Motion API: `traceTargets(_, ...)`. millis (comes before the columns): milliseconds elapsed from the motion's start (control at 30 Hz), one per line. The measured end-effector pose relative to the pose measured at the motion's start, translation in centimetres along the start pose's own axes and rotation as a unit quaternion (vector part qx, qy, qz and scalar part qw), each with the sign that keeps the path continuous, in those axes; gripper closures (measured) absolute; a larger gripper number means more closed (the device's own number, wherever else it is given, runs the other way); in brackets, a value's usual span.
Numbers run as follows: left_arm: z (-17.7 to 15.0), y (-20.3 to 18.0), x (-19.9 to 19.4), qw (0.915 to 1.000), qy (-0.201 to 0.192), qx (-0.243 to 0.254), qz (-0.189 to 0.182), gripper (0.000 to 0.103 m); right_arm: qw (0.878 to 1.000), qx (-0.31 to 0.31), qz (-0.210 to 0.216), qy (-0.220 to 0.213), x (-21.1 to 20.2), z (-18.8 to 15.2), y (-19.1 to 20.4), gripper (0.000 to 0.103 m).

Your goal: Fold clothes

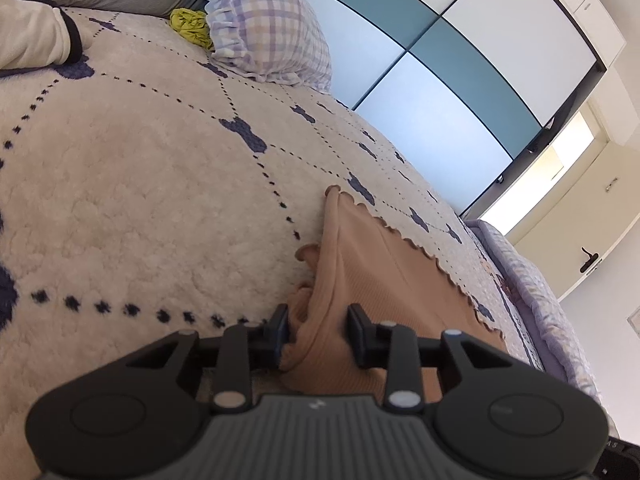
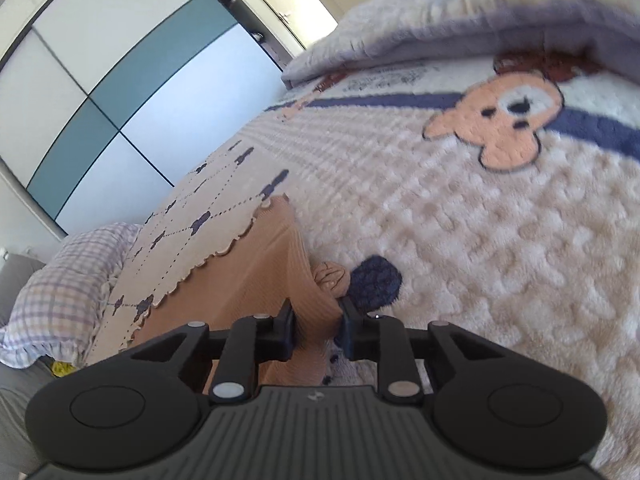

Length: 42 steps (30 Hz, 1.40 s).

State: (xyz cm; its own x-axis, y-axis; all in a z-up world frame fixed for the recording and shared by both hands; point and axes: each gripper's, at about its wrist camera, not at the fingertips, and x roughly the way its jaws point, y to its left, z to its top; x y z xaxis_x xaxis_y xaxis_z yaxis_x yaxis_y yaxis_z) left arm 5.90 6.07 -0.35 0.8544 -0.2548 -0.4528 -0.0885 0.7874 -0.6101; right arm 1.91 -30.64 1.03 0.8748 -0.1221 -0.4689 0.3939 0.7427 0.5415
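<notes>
A tan ribbed garment (image 1: 372,264) with a frilled edge lies on the cream fleece bed cover (image 1: 140,184). My left gripper (image 1: 318,336) has its jaws partly closed around a bunched fold of that garment. In the right wrist view the same garment (image 2: 256,276) stretches away to the left. My right gripper (image 2: 318,330) has its jaws around another bunched edge of it, close above the bed cover (image 2: 460,240). Cloth fills the gap between both pairs of fingers.
A checked pillow (image 1: 264,24) and a yellow-green cloth (image 1: 190,26) lie at the head of the bed, with a cream and black garment (image 1: 36,36) at the far left. A wardrobe with teal and white panels (image 1: 460,60) stands beside the bed. A bear picture (image 2: 500,120) marks the cover.
</notes>
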Motion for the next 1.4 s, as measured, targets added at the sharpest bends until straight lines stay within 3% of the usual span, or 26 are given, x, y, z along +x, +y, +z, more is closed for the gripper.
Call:
traceTargets(100, 0.3, 0.3, -0.1, 0.9999, 0.009, -0.004, -0.009, 0.07, 0.988, -0.136, 0.014, -0.064, -1.4, 0.7, 4.5, 0.082)
traceTargets(167, 0.8, 1.0, 0.0, 0.9993, 0.021, -0.017, -0.025, 0.07, 0.965, -0.239, 0.051, -0.098, -2.4, 0.5, 8.5, 0.082)
traceTargets(233, 1.3, 2.3, -0.1, 0.9965, 0.034, -0.055, -0.052, 0.07, 0.938, -0.313, 0.103, -0.105, -3.0, 0.2, 12.5, 0.083)
traceTargets(333, 1.7, 4.2, -0.6, 0.9898, 0.036, -0.112, -0.082, 0.071, 0.89, -0.411, 0.177, -0.086, -3.5, -2.0, 18.0, 0.083)
traceTargets(400, 1.9, 5.1, -1.4, 0.9872, 0.026, -0.129, -0.09, 0.072, 0.858, -0.462, 0.221, -0.047, -3.1, -4.5, 20.7, 0.083)
traceTargets(500, 2.0, 6.3, -2.5, 0.9827, 0.013, -0.156, -0.098, 0.072, 0.831, -0.506, 0.23, 0.023, -1.8, -8.5, 22.8, 0.083)
traceTargets(533, 2.1, 6.6, -2.7, 0.9818, 0.013, -0.162, -0.099, 0.071, 0.832, -0.505, 0.228, 0.042, -1.5, -9.5, 22.7, 0.083)
traceTargets(600, 2.1, 6.7, -2.9, 0.9829, 0.016, -0.157, -0.095, 0.07, 0.847, -0.479, 0.222, 0.066, -1.4, -10.8, 22.1, 0.083)
traceTargets(700, 2.2, 5.9, -3.1, 0.9854, 0.018, -0.145, -0.087, 0.069, 0.85, -0.474, 0.22, 0.059, -2.1, -10.9, 22.4, 0.083)
traceTargets(767, 2.5, 5.1, -3.8, 0.9859, 0.007, -0.145, -0.084, 0.069, 0.871, -0.438, 0.218, 0.051, -2.9, -9.3, 22.3, 0.078)
traceTargets(800, 2.9, 4.8, -4.3, 0.986, -0.006, -0.143, -0.086, 0.068, 0.89, -0.394, 0.223, 0.059, -3.2, -7.8, 21.7, 0.076)
traceTargets(867, 3.7, 3.8, -5.5, 0.9874, -0.022, -0.131, -0.086, 0.063, 0.923, -0.301, 0.228, 0.079, -3.7, -4.9, 20.4, 0.055)
traceTargets(900, 4.1, 3.2, -6.0, 0.9883, -0.028, -0.122, -0.087, 0.059, 0.936, -0.253, 0.227, 0.088, -3.9, -3.4, 19.7, 0.05)
traceTargets(1000, 4.7, 0.9, -6.7, 0.992, -0.015, -0.085, -0.092, 0.049, 0.967, -0.112, 0.209, 0.099, -4.5, -0.2, 16.2, 0.046)
traceTargets(1100, 4.4, -0.9, -6.6, 0.9947, 0.017, -0.057, -0.084, 0.044, 0.972, 0.025, 0.202, 0.114, -4.5, 1.4, 11.8, 0.046)
traceTargets(1300, 2.5, -3.0, -5.1, 0.9939, 0.063, -0.039, -0.081, 0.039, 0.973, 0.126, 0.153, 0.116, -2.5, 2.5, 4.9, 0.044)
traceTargets(1400, 1.4, -4.8, -4.2, 0.9914, 0.084, -0.031, -0.095, 0.037, 0.969, 0.134, 0.162, 0.132, -1.8, 2.1, 4.4, 0.044)
